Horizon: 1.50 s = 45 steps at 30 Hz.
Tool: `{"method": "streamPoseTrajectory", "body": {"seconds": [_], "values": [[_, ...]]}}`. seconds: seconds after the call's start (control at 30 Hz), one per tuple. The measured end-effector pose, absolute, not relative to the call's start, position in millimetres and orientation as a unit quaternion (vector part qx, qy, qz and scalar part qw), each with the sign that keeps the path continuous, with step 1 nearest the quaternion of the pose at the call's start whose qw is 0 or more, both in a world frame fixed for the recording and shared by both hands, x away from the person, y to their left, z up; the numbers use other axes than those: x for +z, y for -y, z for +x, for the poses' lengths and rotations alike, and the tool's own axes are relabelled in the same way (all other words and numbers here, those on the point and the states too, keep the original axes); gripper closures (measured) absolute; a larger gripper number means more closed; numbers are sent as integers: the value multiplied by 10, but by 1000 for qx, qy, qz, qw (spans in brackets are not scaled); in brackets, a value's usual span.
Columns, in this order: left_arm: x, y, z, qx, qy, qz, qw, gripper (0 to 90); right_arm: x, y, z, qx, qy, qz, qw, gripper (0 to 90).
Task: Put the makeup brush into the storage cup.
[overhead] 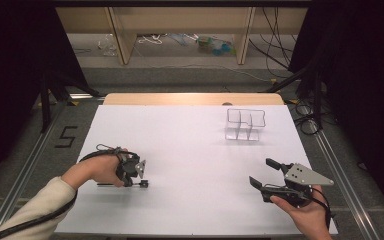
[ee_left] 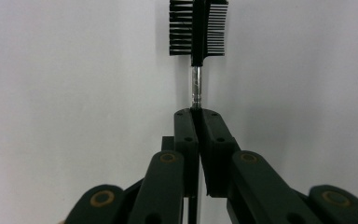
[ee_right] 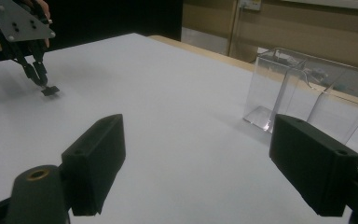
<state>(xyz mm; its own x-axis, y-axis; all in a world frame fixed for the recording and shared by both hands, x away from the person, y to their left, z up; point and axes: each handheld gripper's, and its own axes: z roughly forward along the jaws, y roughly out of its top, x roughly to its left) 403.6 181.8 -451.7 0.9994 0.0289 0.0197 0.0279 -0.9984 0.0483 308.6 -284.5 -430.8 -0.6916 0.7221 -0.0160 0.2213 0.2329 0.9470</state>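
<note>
A small black brow brush with a comb side lies flat on the white table. Its metal neck runs into my left gripper, whose jaws are shut on the handle. In the high view the left gripper points down at the table's front left, with the brush head just right of its tips. The right gripper view shows that gripper and the brush head far off. My right gripper stands open at the front right, holding nothing, its jaws wide apart.
A clear plastic organiser with several compartments stands at the table's back right. The table's wooden edge lies beyond. Black stands and cables flank the table, and the floor at left bears a "5" mark.
</note>
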Motion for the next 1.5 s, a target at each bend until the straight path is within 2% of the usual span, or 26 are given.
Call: {"method": "streamPoseTrajectory", "body": {"seconds": [0.8,1.5], "values": [[-4282,-1862,4043,36,-43,993,100,861,-4304,2854,3083,528,-751,319,234,195],[-4113,-1950,3972,80,-82,968,223,861,-4309,2857,3093,533,-747,315,242,196]]}}
